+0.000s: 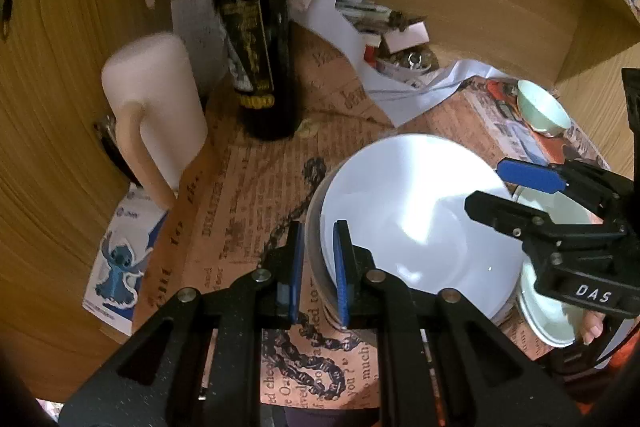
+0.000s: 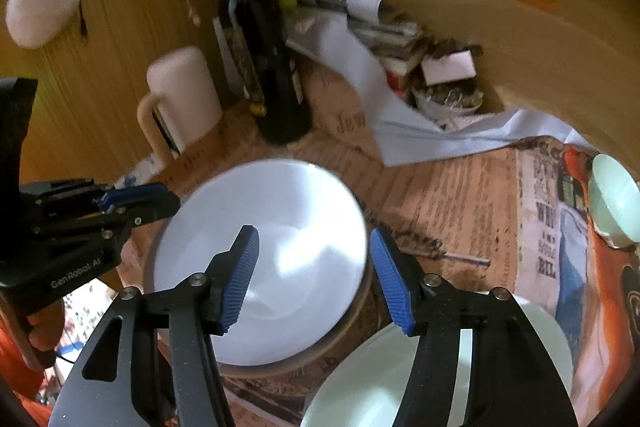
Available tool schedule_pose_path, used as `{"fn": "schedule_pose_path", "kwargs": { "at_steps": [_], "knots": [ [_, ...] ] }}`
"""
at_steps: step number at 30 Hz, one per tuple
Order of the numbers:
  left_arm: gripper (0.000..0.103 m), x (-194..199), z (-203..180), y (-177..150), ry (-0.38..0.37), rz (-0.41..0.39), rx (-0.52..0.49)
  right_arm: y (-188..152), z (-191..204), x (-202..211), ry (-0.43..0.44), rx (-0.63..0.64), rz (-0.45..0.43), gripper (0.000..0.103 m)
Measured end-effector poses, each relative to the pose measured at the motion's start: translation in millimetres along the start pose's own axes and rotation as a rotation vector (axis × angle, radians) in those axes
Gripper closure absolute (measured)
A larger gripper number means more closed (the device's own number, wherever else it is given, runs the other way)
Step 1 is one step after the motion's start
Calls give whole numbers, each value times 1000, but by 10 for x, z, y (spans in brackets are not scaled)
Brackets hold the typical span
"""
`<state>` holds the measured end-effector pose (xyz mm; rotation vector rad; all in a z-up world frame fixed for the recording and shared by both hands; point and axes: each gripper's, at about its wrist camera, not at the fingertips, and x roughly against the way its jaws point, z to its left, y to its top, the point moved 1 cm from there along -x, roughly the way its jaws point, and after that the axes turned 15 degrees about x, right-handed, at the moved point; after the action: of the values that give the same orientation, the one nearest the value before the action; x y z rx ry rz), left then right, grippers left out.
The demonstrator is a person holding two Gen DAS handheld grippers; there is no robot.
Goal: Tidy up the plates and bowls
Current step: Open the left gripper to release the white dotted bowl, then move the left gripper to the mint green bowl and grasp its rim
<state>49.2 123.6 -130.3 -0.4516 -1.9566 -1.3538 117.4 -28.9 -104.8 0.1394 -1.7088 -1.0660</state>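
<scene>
Now left gripper (image 1: 319,267) clamps white plate (image 1: 416,223) rim; right gripper (image 2: 314,275) apart above it.

Dark wine bottle (image 1: 256,39) beside white mug (image 1: 156,99)

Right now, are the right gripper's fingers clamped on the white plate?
No, the right gripper stands open above the white plate, pads apart.

Glossy white ceramic plate (image 1: 416,223); dark glass bottle (image 1: 256,39); printed paper sheet (image 1: 240,211) covering the wood-grain desk (image 1: 52,147); ribbed blue pads (image 2: 244,279).
</scene>
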Motion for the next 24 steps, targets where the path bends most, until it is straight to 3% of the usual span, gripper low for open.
{"fn": "schedule_pose_path", "kwargs": {
  "at_steps": [4, 6, 8, 10, 16, 21, 24],
  "knots": [
    [88, 83, -83, 68, -19, -21, -10, 32, -191, 187, -40, -27, -51, 38],
    [81, 138, -158, 121, -29, -43, -19, 28, -296, 282, -78, -40, -74, 33],
    [58, 178, -232, 170, -38, -69, -25, 10, -468, 393, -129, -63, -95, 30],
    [45, 229, -305, 219, -54, -104, -30, -23, -638, 485, -171, -90, -108, 28],
    [23, 269, -635, 380, -104, -141, -67, -207, -1312, 756, -329, -196, -121, 27],
    [18, 170, -940, 522, -129, -147, -89, -423, -1938, 860, -524, -273, -100, 27],
    [17, 41, -1173, 627, -143, -132, -111, -518, -2213, 827, -584, -303, -70, 27]
  ]
}}
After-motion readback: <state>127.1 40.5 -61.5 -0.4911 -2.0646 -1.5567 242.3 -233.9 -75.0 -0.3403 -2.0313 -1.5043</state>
